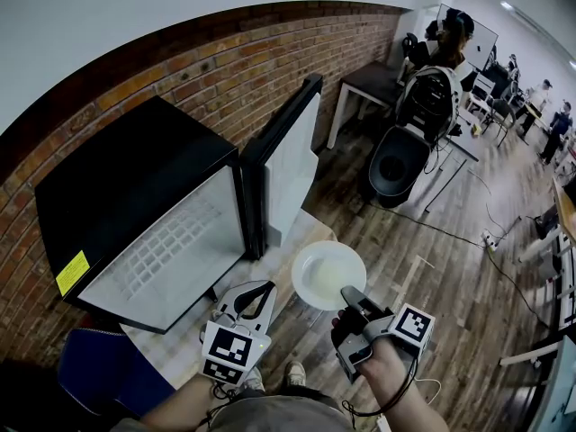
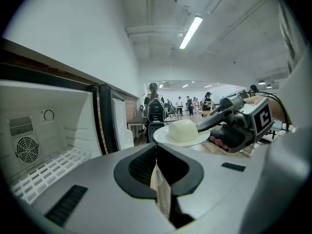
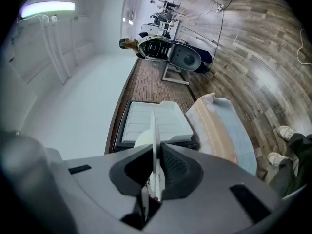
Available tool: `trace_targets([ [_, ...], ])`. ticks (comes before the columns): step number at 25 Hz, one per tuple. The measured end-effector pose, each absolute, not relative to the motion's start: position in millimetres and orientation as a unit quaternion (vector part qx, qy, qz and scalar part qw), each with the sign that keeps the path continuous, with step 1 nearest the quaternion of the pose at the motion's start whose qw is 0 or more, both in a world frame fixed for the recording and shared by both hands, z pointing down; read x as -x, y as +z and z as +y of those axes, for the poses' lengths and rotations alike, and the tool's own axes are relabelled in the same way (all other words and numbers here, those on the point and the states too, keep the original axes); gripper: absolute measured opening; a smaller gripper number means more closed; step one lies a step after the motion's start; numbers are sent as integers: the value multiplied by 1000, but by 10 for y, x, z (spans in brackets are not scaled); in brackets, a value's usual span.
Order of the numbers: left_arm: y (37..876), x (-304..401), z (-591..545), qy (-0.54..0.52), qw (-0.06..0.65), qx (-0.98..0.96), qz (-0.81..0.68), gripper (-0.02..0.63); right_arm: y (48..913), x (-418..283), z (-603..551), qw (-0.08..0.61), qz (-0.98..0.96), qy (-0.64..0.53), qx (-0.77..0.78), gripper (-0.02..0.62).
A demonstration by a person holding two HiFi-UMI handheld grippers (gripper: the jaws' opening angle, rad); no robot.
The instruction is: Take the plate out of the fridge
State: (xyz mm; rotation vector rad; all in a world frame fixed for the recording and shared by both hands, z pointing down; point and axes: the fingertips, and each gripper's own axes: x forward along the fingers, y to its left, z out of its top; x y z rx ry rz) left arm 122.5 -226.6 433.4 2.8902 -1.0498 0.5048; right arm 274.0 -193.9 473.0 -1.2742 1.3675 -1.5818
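Note:
The black mini fridge (image 1: 135, 196) stands with its door (image 1: 288, 151) swung open, its white inside and wire shelf (image 2: 44, 169) bare. The white plate (image 1: 326, 274) hangs outside the fridge in front of the door. My right gripper (image 1: 349, 292) is shut on its near rim. From the right gripper view the plate (image 3: 154, 121) shows edge-on between the jaws. In the left gripper view the plate (image 2: 181, 135) carries a white rounded lump (image 2: 183, 129). My left gripper (image 1: 261, 291) hovers left of the plate, jaws shut with nothing in them, by the fridge's lower front corner.
The fridge sits on a pale low platform (image 1: 175, 349) against a brick wall (image 1: 225, 70). On the wooden floor beyond are a black round seat (image 1: 396, 165), a small table (image 1: 369, 84), cables (image 1: 468, 232) and several people (image 1: 445, 43). My shoes (image 1: 292, 374) are below.

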Motion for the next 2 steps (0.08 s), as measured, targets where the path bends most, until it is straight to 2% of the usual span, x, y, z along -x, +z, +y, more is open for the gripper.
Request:
trace_targets([
  [2,4325,-1222,-2270,162,12,-927,-337,20,4720,-2744,-1938,340,526,-607,489,41],
])
